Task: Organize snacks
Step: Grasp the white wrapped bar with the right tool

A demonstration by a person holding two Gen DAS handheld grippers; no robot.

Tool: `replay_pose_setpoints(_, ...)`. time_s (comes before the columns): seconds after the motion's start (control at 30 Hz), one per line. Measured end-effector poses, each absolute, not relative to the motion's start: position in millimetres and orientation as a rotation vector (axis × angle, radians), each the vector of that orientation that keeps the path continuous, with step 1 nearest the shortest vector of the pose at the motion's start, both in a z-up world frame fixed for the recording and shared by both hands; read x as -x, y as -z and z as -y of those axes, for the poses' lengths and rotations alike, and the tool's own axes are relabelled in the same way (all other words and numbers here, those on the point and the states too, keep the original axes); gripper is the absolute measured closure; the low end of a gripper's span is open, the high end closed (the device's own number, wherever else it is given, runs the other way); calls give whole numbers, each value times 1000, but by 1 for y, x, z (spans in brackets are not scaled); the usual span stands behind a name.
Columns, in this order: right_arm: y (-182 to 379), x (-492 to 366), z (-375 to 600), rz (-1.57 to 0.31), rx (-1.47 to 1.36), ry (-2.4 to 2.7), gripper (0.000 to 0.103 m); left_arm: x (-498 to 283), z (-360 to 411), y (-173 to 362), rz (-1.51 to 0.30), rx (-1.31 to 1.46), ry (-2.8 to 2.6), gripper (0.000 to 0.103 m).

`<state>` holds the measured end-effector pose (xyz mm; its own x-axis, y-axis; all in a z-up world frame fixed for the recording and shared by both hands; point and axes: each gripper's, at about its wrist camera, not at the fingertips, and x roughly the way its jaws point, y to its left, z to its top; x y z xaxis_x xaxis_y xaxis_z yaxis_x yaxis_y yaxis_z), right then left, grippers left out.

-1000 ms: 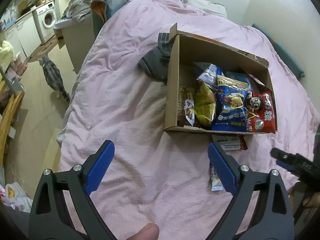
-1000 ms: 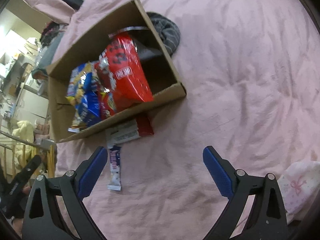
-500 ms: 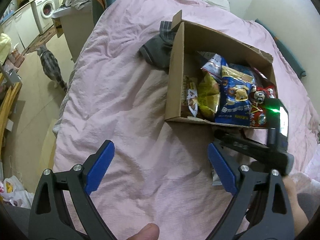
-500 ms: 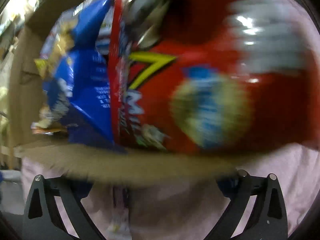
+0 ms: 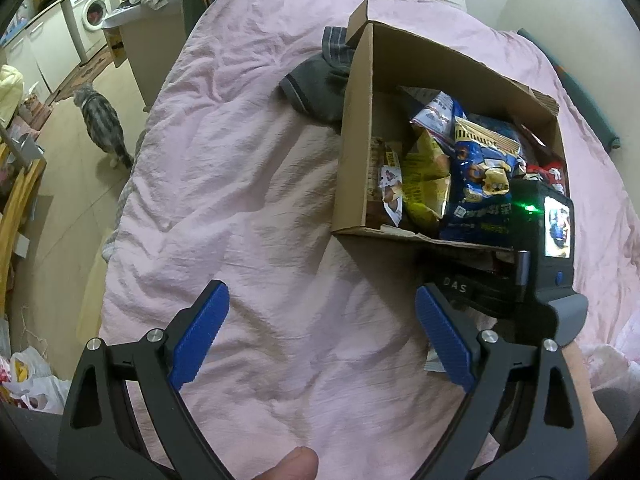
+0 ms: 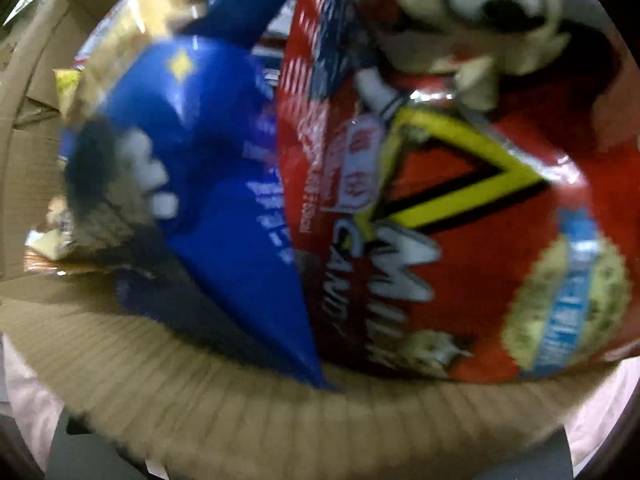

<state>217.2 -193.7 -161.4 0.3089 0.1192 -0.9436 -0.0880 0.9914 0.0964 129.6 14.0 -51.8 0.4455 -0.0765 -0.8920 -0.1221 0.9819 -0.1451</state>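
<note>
Clearly the snacks sit mostly in the cardboard box (image 5: 358, 128) on the pink bedspread (image 5: 240, 184): a blue bag (image 5: 478, 184), a yellow bag (image 5: 424, 184) and a red bag (image 6: 460, 208) stand packed side by side against the box's near wall. Just outside that wall a small white packet (image 5: 433, 360) lies flat on the bedspread. The left gripper (image 5: 320, 334) hovers short of the box, its jaws spread wide with nothing between them. The right gripper's body (image 5: 536, 256) reaches over the box's near wall at the red bag; its jaws have just been closing, but its own view is blurred and hides the fingers, so I cannot tell whether anything is caught. These bags look light, puffy and slick, and their contents probably crush easily, so pinching a crimped top seam seems safer than squeezing the middle.
</note>
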Motion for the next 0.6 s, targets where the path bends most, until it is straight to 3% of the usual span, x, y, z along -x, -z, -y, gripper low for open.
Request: replay_pose_setpoints(0.6, 97, -135, 270, -1254, -347, -202, 29, -123, -5, 53, -1125, 167, -16, 10)
